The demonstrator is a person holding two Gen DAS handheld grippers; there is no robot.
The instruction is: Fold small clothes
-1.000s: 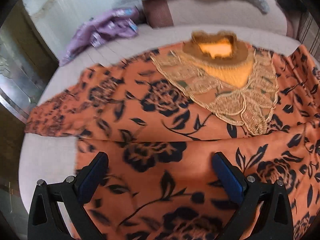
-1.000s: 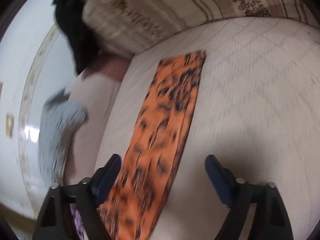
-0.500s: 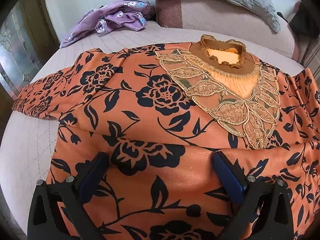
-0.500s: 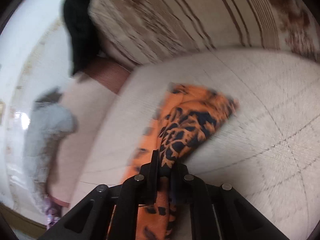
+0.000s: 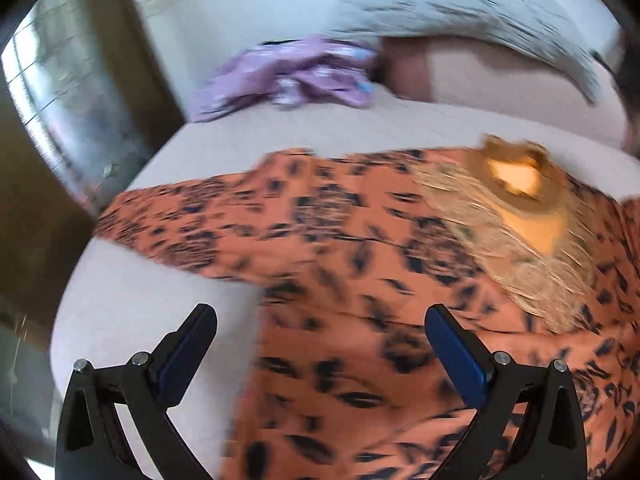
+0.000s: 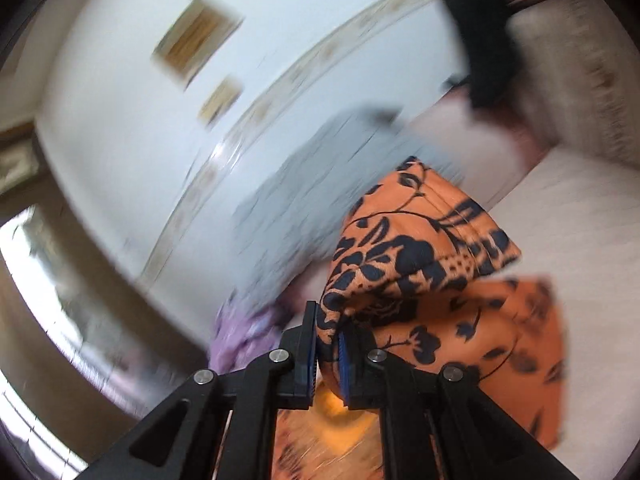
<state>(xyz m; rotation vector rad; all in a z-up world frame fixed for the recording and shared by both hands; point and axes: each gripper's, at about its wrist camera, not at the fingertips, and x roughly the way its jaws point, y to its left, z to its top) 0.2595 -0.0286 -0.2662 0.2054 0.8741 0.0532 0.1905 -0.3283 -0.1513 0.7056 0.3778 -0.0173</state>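
A purple cloth point(image 5: 288, 76) lies crumpled on the bed point(image 5: 160, 288), at its far edge. Just behind the bed, a grey blanket point(image 5: 460, 12) hangs over the headboard point(image 5: 500, 84).

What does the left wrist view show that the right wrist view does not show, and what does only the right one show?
Only the left wrist view shows the left tongs standing open and empty above the orange floral garment, plus its gold embroidered neckline laid flat.

Only the right wrist view shows the right tongs shut on a lifted sleeve of that garment, and framed pictures on the wall.

Both show the orange garment, the purple cloth and the grey pillow.
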